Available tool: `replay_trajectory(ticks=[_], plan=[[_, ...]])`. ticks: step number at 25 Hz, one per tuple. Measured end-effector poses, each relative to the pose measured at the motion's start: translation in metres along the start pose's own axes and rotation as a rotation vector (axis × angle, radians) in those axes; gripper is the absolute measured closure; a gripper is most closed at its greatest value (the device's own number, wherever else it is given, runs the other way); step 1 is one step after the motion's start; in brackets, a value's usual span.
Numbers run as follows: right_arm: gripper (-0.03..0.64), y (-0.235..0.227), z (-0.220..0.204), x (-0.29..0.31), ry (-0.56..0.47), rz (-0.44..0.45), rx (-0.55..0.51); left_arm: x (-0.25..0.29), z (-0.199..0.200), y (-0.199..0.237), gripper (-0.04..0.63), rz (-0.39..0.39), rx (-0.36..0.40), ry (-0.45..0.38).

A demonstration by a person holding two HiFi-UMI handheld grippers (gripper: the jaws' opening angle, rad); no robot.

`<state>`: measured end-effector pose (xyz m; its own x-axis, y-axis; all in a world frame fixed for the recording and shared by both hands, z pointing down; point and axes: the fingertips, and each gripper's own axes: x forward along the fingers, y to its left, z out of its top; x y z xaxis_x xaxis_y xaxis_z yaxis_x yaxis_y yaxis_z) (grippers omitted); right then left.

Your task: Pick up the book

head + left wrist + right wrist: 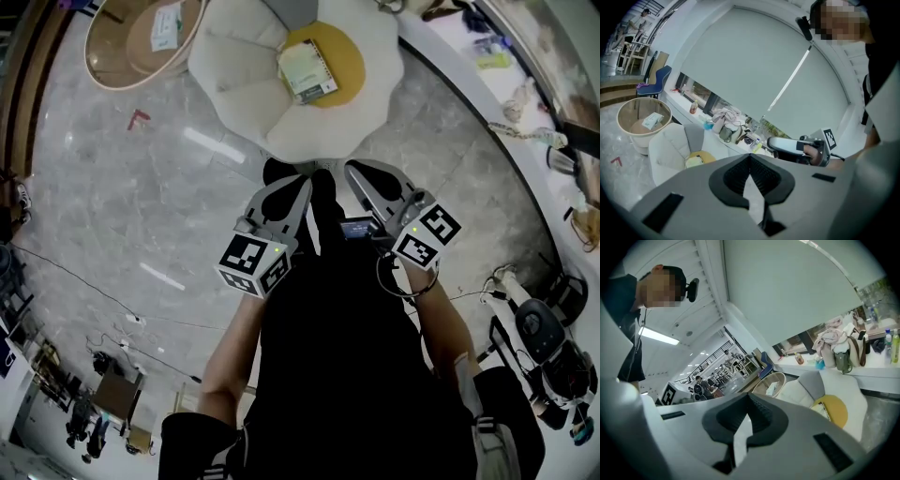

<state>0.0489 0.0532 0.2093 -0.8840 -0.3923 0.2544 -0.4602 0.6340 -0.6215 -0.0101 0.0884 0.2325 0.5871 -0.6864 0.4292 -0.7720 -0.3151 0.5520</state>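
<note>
The book (307, 70) has a pale green cover and lies flat on a yellow cushion (342, 47) in a white petal-shaped chair (234, 66), straight ahead of me on the floor. My left gripper (302, 181) and right gripper (352, 169) are held side by side close to my body, well short of the chair, both pointing toward it. Each has its jaws together with nothing between them. The left gripper view shows its shut jaw tips (750, 155), with the book (694, 161) small beyond them. In the right gripper view the book (821, 410) lies right of the tips (749, 394).
A round wicker basket (141, 37) holding a paper stands left of the chair. A white counter (450, 37) with bags and bottles curves along the right. Cables and equipment (544, 328) lie on the marble floor at the right and lower left, plus a red mark (138, 118).
</note>
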Motion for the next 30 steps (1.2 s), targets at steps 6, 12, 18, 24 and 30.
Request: replay_trajectory(ticks=[6, 12, 18, 24, 30], plan=[[0.6, -0.018, 0.001, 0.03, -0.056, -0.036, 0.015, 0.026, -0.012, 0.042, 0.58, -0.061, -0.02, 0.068], [0.6, -0.057, -0.022, 0.067, -0.008, -0.087, 0.064, 0.048, -0.014, 0.084, 0.58, -0.065, -0.037, 0.119], [0.6, -0.114, -0.042, 0.101, -0.001, -0.125, 0.132, 0.08, -0.026, 0.128, 0.58, -0.053, -0.082, 0.159], [0.6, -0.163, -0.069, 0.123, 0.014, -0.132, 0.182, 0.113, -0.045, 0.16, 0.58, -0.05, -0.117, 0.186], [0.6, -0.192, -0.103, 0.148, 0.035, -0.126, 0.234, 0.128, -0.07, 0.185, 0.58, -0.065, -0.141, 0.23]])
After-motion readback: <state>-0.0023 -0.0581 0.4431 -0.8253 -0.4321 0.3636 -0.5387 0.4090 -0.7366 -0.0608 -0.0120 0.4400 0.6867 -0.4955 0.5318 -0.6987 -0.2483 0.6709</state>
